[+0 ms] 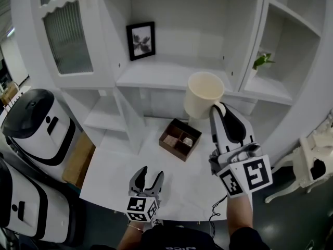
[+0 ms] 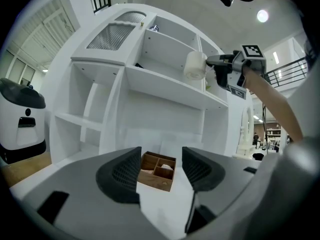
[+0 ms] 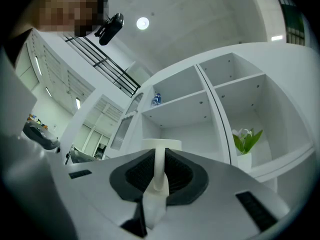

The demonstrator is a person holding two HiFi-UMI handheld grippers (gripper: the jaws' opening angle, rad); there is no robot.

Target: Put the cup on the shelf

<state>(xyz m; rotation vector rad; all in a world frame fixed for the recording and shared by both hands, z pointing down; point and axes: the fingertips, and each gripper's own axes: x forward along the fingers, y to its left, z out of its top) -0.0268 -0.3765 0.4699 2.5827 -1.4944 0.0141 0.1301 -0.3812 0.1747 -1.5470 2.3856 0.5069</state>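
Observation:
A cream cup (image 1: 203, 94) hangs in the air in front of the white shelf unit's middle shelf (image 1: 156, 77), its mouth turned up toward me. My right gripper (image 1: 217, 108) is shut on the cup's rim. In the right gripper view the thin cup wall (image 3: 159, 166) stands pinched between the black pads. From the left gripper view the cup (image 2: 195, 65) shows high up, level with the upper shelf (image 2: 170, 86). My left gripper (image 1: 148, 177) is low over the white table (image 1: 114, 176), open and holding nothing.
A brown wooden divided box (image 1: 180, 139) sits on the table below the cup. A framed picture (image 1: 141, 40) leans at the back of the middle shelf. A potted green plant (image 1: 261, 61) occupies the right-hand shelf. White and black machines (image 1: 39, 124) stand at the left.

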